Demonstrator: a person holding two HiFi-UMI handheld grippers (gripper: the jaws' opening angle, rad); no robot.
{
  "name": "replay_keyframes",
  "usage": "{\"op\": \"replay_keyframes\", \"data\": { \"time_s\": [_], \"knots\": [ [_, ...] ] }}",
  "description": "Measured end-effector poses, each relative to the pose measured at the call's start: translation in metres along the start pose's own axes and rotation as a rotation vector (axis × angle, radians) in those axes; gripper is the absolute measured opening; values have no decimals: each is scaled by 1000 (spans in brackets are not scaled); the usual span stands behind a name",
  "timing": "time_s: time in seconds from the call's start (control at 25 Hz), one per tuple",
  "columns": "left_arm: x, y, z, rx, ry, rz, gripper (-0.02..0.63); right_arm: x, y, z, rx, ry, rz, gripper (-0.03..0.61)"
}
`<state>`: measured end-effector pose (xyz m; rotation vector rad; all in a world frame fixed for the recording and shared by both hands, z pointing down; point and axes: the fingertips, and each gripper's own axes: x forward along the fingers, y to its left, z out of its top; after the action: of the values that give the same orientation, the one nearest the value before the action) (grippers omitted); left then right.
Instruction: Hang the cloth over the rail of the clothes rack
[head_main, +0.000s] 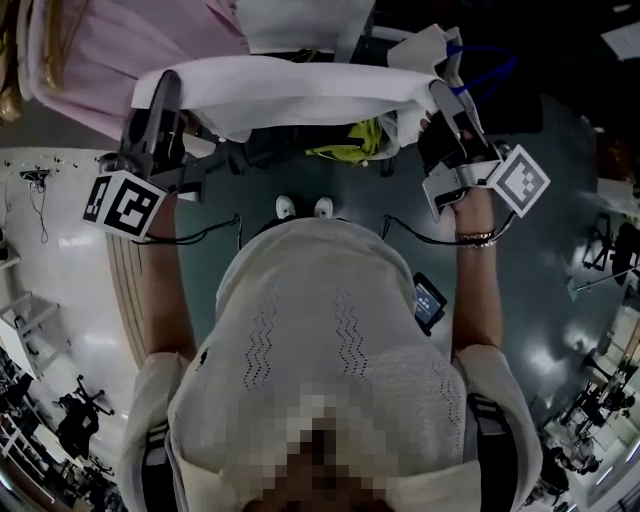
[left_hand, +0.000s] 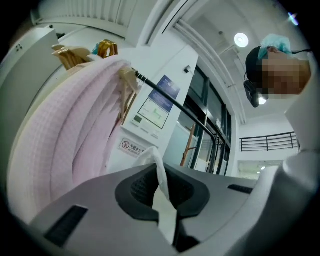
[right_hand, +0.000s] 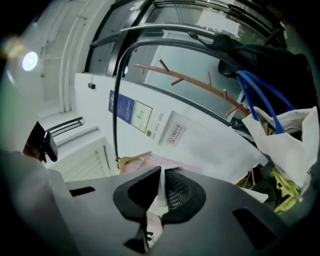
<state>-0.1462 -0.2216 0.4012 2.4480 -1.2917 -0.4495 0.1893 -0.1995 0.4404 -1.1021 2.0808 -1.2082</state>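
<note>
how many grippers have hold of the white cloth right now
2. The left gripper is shut on the left end of the white cloth, the right gripper on its right end; it stretches between them.

The cloth (head_main: 290, 95) is white, pulled taut and level at 12 o'clock in the head view and held at both ends. The thin dark rail (left_hand: 160, 93) slants from 10 toward 4 o'clock.

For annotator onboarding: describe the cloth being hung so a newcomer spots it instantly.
In the head view, look ahead of the person, to the top of the picture. There a plain white fabric cloth spans between the left gripper and right gripper, jaws shut on each end. Unlike the pink garment hanging beside it, it is white and stretched out.
</note>
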Motion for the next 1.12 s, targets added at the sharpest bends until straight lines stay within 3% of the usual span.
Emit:
{"op": "replay_keyframes", "data": {
  "time_s": [0.2,0.4,0.72,0.96,1.12],
  "knots": [
    [2,-16,59,69,-107,-70,25,2,56,23,-134,-17,109,21],
    [19,-40,102,238,-125,-104,25,5,109,65,-249,-69,209,21],
    [26,-72,135,381,-122,-170,25,-7,158,94,-400,-98,244,21],
    [30,-103,194,516,-205,-222,25,-4,216,125,-522,-135,322,21],
    [25,-122,220,586,-215,-256,25,-10,244,133,-595,-147,341,21]
  ]
}}
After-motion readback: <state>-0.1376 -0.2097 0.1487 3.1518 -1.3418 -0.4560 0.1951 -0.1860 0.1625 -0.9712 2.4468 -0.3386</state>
